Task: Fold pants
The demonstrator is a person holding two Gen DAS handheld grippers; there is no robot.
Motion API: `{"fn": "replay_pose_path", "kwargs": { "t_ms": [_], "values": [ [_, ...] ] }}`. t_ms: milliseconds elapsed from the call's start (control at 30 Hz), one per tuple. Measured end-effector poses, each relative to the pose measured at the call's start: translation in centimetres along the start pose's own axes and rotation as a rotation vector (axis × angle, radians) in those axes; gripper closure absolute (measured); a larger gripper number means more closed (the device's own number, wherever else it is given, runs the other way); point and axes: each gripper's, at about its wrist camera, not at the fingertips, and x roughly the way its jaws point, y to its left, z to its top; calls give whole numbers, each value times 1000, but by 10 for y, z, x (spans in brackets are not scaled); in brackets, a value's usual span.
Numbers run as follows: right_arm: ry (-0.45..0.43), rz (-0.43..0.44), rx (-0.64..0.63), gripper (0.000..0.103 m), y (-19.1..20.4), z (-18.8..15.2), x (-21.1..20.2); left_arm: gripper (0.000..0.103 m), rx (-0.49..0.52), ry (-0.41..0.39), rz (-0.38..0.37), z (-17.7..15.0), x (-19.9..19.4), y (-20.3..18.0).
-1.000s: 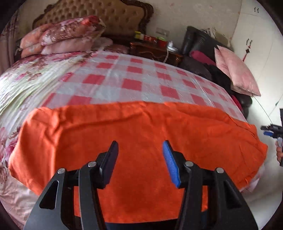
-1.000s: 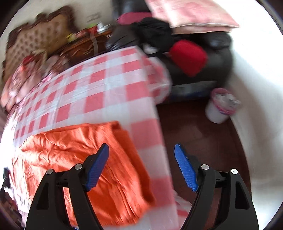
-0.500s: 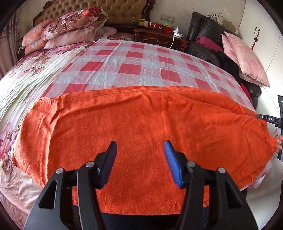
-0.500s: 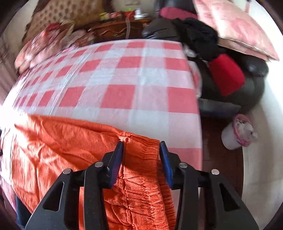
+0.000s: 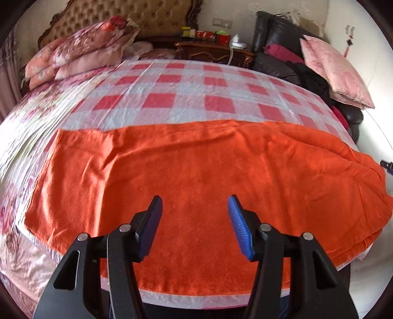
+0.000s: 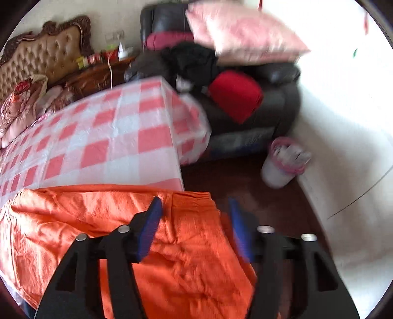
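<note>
Orange pants lie spread flat across the near edge of the bed, running from the near-left side to the near-right corner, on top of the red-and-white check cover. Far edge of the pants is roughly straight; a few creases on the left part.

My left gripper hangs over the middle of the pants near the near edge, fingers spread wide, nothing between them. Can't tell if the tips touch the cloth.

My right gripper is at the near-right corner of the bed, over the waistband end of the pants, which bunches up there and drapes off the bed edge. Fingers spread; the left finger sits over the cloth, the right finger is blurred and is past the pants edge, over the dark floor. Not pinching anything that I can see.

Off the bed: floral pillows stacked at the far-left by the tufted headboard, a wooden nightstand with small items behind the far edge, a black armchair to the right carrying a pink cushion, a red cushion and dark clothes. A white bin with pink liner stands on the floor by the wall.
</note>
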Motion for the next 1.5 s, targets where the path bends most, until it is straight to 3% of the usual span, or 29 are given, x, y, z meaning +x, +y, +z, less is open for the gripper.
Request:
{"fn": "replay_pose_path", "kwargs": {
  "t_ms": [133, 333, 467, 667, 767, 1033, 1067, 1100, 1267, 1500],
  "values": [
    [-65, 42, -128, 27, 46, -23, -23, 43, 102, -36, -40, -6, 7, -36],
    [17, 160, -239, 27, 98, -76, -45, 42, 284, -64, -152, -30, -13, -82],
    [118, 173, -359, 27, 121, -109, -44, 47, 388, -62, -278, -58, -38, -106],
    [126, 158, -357, 27, 122, -126, -52, 66, 561, -109, -214, -95, -38, -148],
    [115, 193, -328, 27, 116, -127, -64, 68, 623, -143, -220, -97, -35, -169],
    [107, 126, -322, 27, 107, -147, -67, 80, 818, -168, -149, -115, -16, -207],
    [111, 119, -321, 27, 107, -150, -64, 92, 823, -166, -145, -114, -16, -209],
    [113, 117, -305, 26, 106, -150, -63, 101, 828, -171, -136, -116, -17, -210],
    [161, 174, -190, 24, 94, -147, -56, 102, 835, -191, -152, -114, -30, -207],
    [275, 455, 232, 22, 41, -137, -48, 103, 809, -224, -180, -104, -48, -200]
  ]
}}
